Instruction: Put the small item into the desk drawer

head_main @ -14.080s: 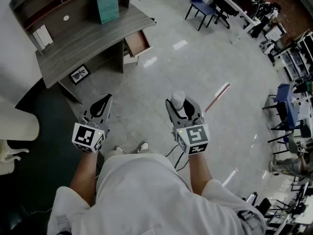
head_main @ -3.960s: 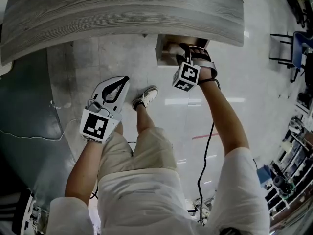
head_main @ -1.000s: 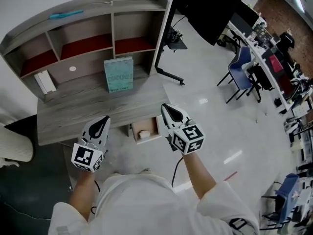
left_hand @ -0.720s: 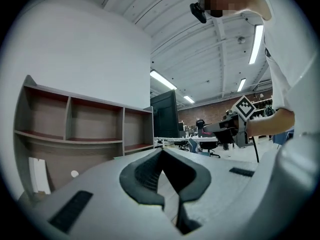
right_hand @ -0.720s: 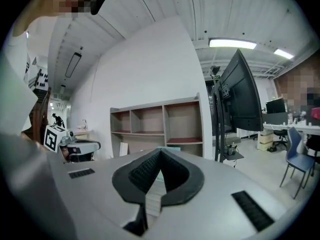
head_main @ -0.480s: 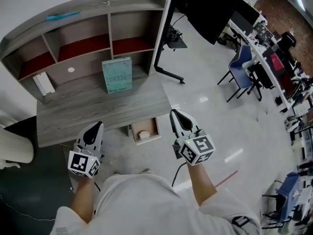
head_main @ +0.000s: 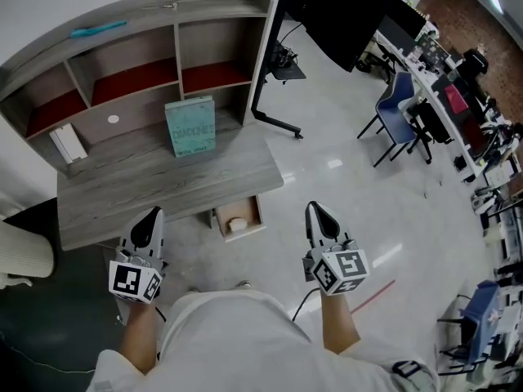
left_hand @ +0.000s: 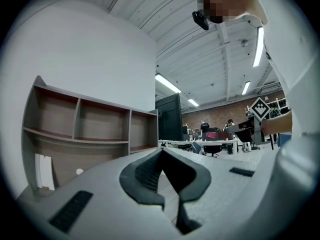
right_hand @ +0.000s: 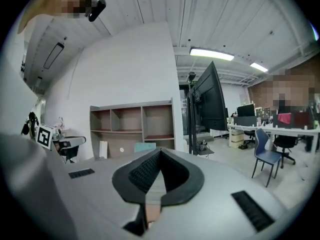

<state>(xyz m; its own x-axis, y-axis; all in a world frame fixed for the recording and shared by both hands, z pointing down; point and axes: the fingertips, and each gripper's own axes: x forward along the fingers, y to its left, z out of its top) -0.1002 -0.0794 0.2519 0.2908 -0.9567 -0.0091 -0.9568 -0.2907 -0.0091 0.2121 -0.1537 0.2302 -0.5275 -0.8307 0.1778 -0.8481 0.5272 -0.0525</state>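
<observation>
Writing: nothing legible. The teal book [head_main: 189,126] stands upright on the desk [head_main: 163,182] with its cover facing out. There is print on the cover, too small to read. The marker cube [head_main: 131,280] on the left tool and its twin on the right show black-and-white square patterns only, no letters.

Counts:
- Desk: 1, grey wood grain.
- Hutch [head_main: 176,11] on the desk: 1. Its upper row is split into 3 open compartments with red shelf boards.
- Drawer [head_main: 247,206]: 1, pulled out under the right end of the desktop.
- Small item [head_main: 238,224]: 1.
- Teal book: 1.
- White slabs [head_main: 67,144] leaning at the hutch's left end: one or two, cannot tell.
- Teal object [head_main: 98,28] on the hutch top: 1, long and thin.
- Black monitor [head_main: 343,11] on a floor stand: 1, just right of the desk.
- Grippers: 2. Marker cubes: 2.

Task thing: the small item, pale and roundish, lies inside the open drawer, apart from both tools.

Tools:
- Left gripper [head_main: 154,216]: jaws closed tip to tip with nothing between them. It is held in front of the desk's left part and points toward the desk.
- Right gripper [head_main: 314,209]: jaws pressed together, empty. It is over bare floor to the right of the drawer, well apart from it, and also points toward the desk.

The person holding them stands in front of the desk, facing it.
</observation>
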